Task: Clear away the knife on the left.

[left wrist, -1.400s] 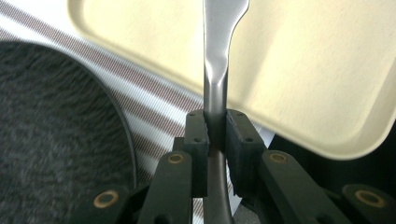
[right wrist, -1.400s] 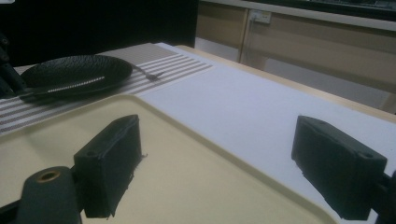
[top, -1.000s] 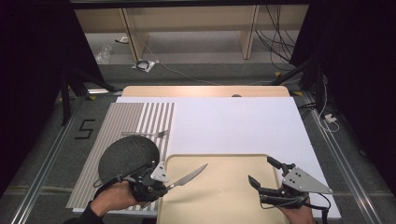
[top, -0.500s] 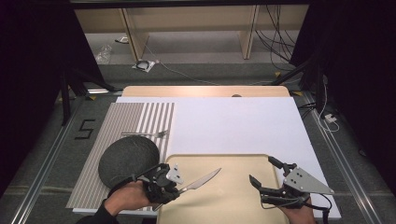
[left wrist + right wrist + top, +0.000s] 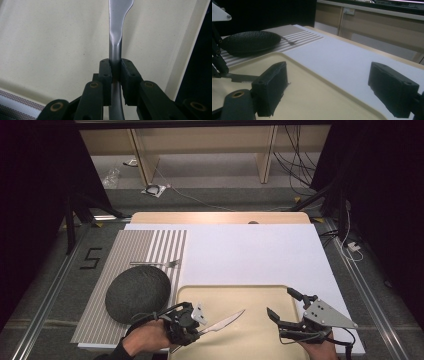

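Partly hidden, the knife's handle [image 5: 115, 72] sits inside the left hand-held gripper [image 5: 186, 322].

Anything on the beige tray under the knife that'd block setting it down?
Nothing visible. The left gripper is shut on the handle of the silver table knife, blade out over the beige plastic tray, whose surface looks bare. The black round plate and metal fork lie off to the side on the striped mat.

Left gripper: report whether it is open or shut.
Shut on the knife: the left gripper pads press its handle from both sides, blade over the tray.
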### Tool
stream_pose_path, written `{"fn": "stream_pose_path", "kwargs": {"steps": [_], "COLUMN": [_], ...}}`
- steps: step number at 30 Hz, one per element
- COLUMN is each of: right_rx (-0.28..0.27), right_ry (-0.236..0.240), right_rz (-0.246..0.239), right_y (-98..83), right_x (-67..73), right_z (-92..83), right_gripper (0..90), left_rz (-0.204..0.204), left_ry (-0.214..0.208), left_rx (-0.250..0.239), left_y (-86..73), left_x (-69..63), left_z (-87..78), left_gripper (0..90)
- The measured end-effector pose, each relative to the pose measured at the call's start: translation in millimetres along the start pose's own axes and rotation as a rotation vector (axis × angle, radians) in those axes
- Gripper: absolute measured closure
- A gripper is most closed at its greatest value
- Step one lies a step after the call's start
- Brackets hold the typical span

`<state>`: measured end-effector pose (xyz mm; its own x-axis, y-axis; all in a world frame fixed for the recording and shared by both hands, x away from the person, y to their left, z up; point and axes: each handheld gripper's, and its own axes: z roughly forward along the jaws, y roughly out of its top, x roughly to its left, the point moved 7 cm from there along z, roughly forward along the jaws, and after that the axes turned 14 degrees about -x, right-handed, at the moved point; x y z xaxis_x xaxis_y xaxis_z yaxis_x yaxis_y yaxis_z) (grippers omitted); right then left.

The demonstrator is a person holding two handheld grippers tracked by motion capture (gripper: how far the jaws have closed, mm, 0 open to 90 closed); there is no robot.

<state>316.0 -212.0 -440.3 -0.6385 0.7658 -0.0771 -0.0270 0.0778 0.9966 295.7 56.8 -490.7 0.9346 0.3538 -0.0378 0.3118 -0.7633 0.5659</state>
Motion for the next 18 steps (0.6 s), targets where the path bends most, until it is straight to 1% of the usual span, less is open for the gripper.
{"fn": "stream_pose_path", "kwargs": {"steps": [5, 9, 13, 14, 18], "right_rx": [0.002, -0.001, 0.004, 0.004, 0.004], "right_ry": [0.000, 0.003, 0.003, 0.004, 0.006], "right_rz": [0.000, 0.000, -0.001, -0.001, -0.001], "right_y": [0.0, -0.2, -0.6, -0.6, -0.7], "right_x": [0.1, 0.2, 0.4, 0.3, 0.5], "right_z": [-0.2, 0.1, 0.1, 0.1, 0.0], "right_gripper": [16.7, 16.7, 16.7, 16.7, 16.7], "left_rz": [0.012, 0.020, 0.041, 0.034, 0.046], "left_ry": [-0.014, -0.017, -0.023, -0.026, -0.042], "left_rx": [0.026, 0.040, 0.070, 0.073, 0.104], "left_y": [-0.8, -0.1, -1.6, -2.1, -4.8], "left_x": [-7.4, -12.4, -16.7, -18.4, -22.5], "left_z": [5.6, 9.2, 14.4, 16.2, 21.0], "left_gripper": [79.2, 79.2, 79.2, 79.2, 79.1]}}
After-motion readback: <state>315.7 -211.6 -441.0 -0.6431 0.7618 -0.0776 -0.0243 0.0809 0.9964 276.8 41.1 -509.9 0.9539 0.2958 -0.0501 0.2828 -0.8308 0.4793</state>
